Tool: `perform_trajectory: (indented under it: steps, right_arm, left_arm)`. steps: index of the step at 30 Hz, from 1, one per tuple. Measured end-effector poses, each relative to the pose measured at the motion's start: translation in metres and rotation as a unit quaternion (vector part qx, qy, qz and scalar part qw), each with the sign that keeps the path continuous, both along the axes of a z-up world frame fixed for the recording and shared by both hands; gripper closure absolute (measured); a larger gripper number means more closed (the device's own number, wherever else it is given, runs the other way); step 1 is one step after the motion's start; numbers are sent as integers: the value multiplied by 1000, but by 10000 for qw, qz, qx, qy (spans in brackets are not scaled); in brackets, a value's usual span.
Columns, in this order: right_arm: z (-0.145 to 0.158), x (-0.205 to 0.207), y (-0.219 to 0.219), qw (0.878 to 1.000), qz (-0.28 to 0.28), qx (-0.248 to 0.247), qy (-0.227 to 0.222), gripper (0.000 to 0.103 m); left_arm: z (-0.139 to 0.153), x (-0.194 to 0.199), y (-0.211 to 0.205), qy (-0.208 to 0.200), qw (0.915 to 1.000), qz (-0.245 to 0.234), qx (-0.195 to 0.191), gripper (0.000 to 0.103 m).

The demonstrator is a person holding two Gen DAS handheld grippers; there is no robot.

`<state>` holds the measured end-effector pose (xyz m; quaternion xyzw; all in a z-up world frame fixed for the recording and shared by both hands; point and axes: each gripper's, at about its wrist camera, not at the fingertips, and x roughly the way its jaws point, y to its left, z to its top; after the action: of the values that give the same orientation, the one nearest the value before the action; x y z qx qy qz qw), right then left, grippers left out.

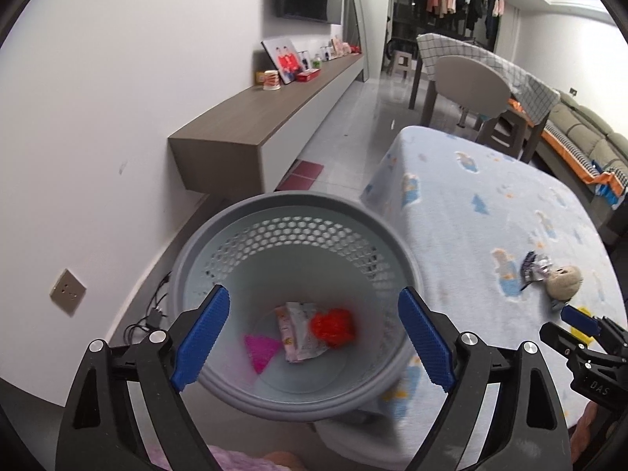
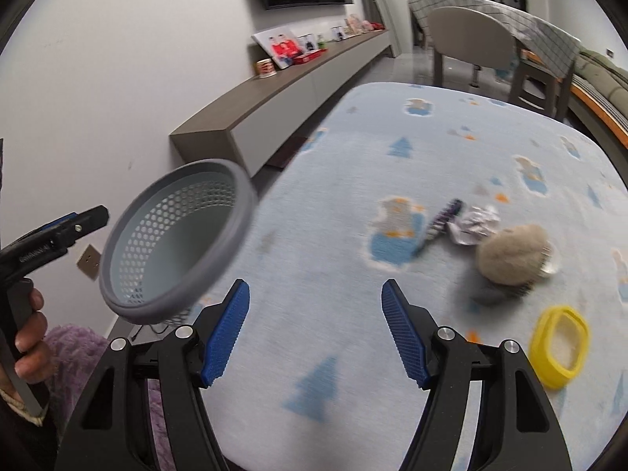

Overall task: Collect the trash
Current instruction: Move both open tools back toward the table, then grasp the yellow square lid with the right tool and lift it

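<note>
Task looks partly done. The round grey perforated plastic bin [image 1: 298,294] fills the lower centre of the left wrist view w/ three bits already at its bottom: a crumpled red plastic wad [image 1: 333,326], a white printed snack wrapper [image 1: 300,331] and a pink triangular paper scrap [image 1: 260,351].

The left claw [image 1: 314,339] hangs over the bin mouth, jaws spread wide, nothing between the blue ribbed pads. Judging by that, its load is dropped.

Left to do, on the surface covered w/ pale blue fleece cloth printed w/ little trees and figures [image 2: 392,125], right half of the right wrist view:
- crumpled silver foil wrapper [image 2: 475,223]
- small purple-striped wrapper [image 2: 443,218] just beside the foil
- fuzzy beige ball-like lump [image 2: 512,255], touching the foil; something dark under it, too blurred to tell
- yellow plastic ring-shaped frame [image 2: 559,345], lower right, apart from the rest

The right claw [image 2: 316,333] sits at bottom centre of its view, jaws apart, empty, over bare cloth, pieces off to its right. View is smeared.

Around: long brown wall shelf [image 1: 274,117] upper left w/ photos and a cup, grey chair [image 1: 467,86] and sofa upper right, cables on the floor lower left. Nothing blocks the way to the pieces; the bin stands off the surface edge, so each piece needs carrying across. A purple fuzzy sleeve shows at lower left of the right wrist view.
</note>
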<state>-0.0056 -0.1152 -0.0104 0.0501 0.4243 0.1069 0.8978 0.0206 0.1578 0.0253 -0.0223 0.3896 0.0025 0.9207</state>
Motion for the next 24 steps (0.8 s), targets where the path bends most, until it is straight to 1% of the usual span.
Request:
perform_trajectory:
  steps: [4, 9, 11, 14, 17, 24]
  right_arm:
    - [8, -16, -37, 9993, -343, -84, -155, 36]
    - [15, -30, -76, 9968, -754, -66, -270, 36]
    - [15, -35, -89, 9952, -927, -38, -301, 36]
    - [15, -44, -106, 9930, -1133, 93, -309, 36]
    - [15, -52, -116, 9918, -1237, 51, -316, 36]
    - [7, -65, -142, 9886, -1490, 141, -180, 36]
  left_arm:
    - [8, -5, -28, -184, 9996, -205, -65, 13]
    - [12, -8, -68, -295, 9976, -615, -129, 12]
    - [10, -7, -84, -244, 9970, -730, -29, 12]
    - [8, -7, -107, -182, 9954, -940, 19, 12]
    - [5, -11, -128, -197, 9933, -1138, 81, 12]
    - [-2, -17, -167, -109, 9897, -1422, 70, 12]
